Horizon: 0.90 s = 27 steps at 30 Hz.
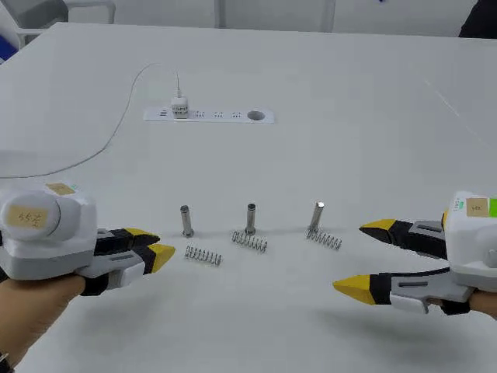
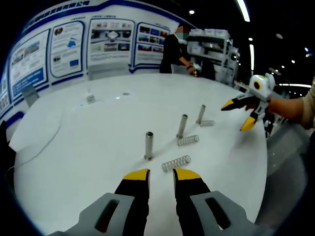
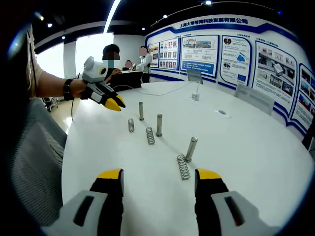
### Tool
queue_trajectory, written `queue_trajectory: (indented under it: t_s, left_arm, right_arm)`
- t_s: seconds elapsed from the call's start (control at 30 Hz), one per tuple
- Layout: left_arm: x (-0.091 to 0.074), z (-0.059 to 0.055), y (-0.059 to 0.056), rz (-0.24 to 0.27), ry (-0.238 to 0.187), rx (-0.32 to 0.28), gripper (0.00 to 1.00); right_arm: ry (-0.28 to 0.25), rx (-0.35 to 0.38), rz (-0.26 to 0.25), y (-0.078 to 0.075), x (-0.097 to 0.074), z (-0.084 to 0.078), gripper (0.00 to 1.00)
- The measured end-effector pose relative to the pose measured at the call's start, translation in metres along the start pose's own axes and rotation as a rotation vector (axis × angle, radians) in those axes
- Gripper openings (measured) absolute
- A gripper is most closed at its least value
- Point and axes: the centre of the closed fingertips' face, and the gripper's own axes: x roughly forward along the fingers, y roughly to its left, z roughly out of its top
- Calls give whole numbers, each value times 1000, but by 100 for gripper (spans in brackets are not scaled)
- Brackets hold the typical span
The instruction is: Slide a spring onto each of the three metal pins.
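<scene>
While no spring sits on a pin yet, both my tools hang low over the near part of the desk (image 1: 256, 334), one at each side of the work. My left tool (image 1: 159, 242) has its jaws only a little apart and grips nothing. My right tool (image 1: 349, 256) is spread wide and is just as empty.

Just beyond the tips lie the three springs, all on their sides on the desk. The left spring (image 1: 203, 255) is nearest my left tool; in the left gripper view it lies right past the jaw tips. The middle spring (image 1: 249, 242) rests just beside the foot of its pin. The right spring (image 1: 323, 239) lies close by the base of the right pin, and in the right gripper view it sits ahead of the open jaws, between their lines.

Behind the springs stand the left pin (image 1: 186, 221), the middle pin (image 1: 251, 218) and the right pin (image 1: 317, 217), in a row, all bare from top to base.

So I judge the task at its very start: none of the three done, three springs to pick up, turn on end and slide down.

Farther back, well apart from the work, a power strip (image 1: 208, 115) lies flat with a cable (image 1: 116, 132) curving off to the left.
</scene>
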Motion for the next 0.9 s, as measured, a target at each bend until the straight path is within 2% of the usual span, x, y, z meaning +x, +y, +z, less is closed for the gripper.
queue_trajectory:
  t_s: [0.23,0.43,0.77,0.9]
  left_arm:
    - [-6,-5,-2,-14,-24,14,24]
    - [-9,-9,-7,-32,-35,27,28]
    - [-12,-9,-14,-58,-54,43,32]
    - [-13,-12,-17,-71,-51,49,32]
  right_arm:
    - [21,-11,38,11,9,-1,56]
    - [4,-4,65,22,20,10,50]
    - [3,-34,119,45,42,20,45]
    - [0,-44,133,52,52,25,42]
